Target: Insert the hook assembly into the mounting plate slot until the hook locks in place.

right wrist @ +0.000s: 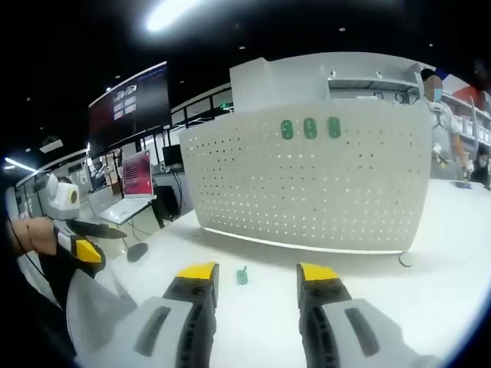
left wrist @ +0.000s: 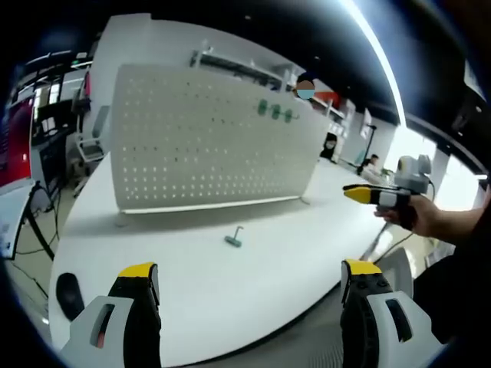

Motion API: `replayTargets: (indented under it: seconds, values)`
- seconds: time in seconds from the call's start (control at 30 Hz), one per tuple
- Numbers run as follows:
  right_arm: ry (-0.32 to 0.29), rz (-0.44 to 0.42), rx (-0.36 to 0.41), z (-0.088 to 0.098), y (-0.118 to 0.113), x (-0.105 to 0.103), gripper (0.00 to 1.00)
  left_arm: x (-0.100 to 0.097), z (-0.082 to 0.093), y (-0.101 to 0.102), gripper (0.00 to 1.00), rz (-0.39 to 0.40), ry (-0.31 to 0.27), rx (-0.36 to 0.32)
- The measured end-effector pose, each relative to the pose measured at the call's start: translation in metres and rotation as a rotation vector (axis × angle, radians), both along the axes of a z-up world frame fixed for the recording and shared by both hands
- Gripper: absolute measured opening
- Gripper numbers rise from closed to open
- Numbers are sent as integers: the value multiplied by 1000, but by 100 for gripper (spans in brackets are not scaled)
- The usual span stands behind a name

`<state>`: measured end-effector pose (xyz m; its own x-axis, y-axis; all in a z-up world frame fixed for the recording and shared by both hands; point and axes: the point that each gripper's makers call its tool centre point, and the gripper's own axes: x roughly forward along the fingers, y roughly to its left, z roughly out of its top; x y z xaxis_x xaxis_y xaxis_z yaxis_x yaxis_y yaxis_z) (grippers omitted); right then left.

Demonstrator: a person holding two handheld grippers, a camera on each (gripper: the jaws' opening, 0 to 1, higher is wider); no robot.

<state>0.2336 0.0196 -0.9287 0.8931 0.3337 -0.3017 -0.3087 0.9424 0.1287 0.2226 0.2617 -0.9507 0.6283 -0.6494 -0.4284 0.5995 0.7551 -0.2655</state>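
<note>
Dark wall screen [right wrist: 129, 98], red monitor [right wrist: 139, 173], white table [left wrist: 307, 230].

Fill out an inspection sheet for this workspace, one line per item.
Surface: white table, mostly bare.
Job's things: small green hook lying on the table, in front of the upright white pegboard; three green hooks already mounted near the pegboard's top.
Clutter: dark object at the table's edge.
Grippers: left gripper open, empty; right gripper open, empty, both held short of the hook.
Cables: one hanging off the table's side.
Surroundings: monitors, shelving, a person behind the pegboard.
</note>
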Motion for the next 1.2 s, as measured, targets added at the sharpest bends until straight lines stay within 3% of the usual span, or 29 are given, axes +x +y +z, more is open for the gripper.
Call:
replayTargets:
  seconds: [0.33,0.73,0.97,1.07,1.2]
  values:
    - [54,25,-2,-18,22,-14,38,0,-6,7,100,-1,16,2]
    - [122,90,-14,-39,49,-10,38,11,-12,13,100,-8,53,9]
    - [175,146,-25,-60,69,2,38,15,-24,16,99,-12,85,29]
    - [200,170,-22,-72,80,13,38,18,-28,18,99,4,109,1]
    - [209,194,-27,-82,92,30,37,20,-30,20,98,2,113,16]
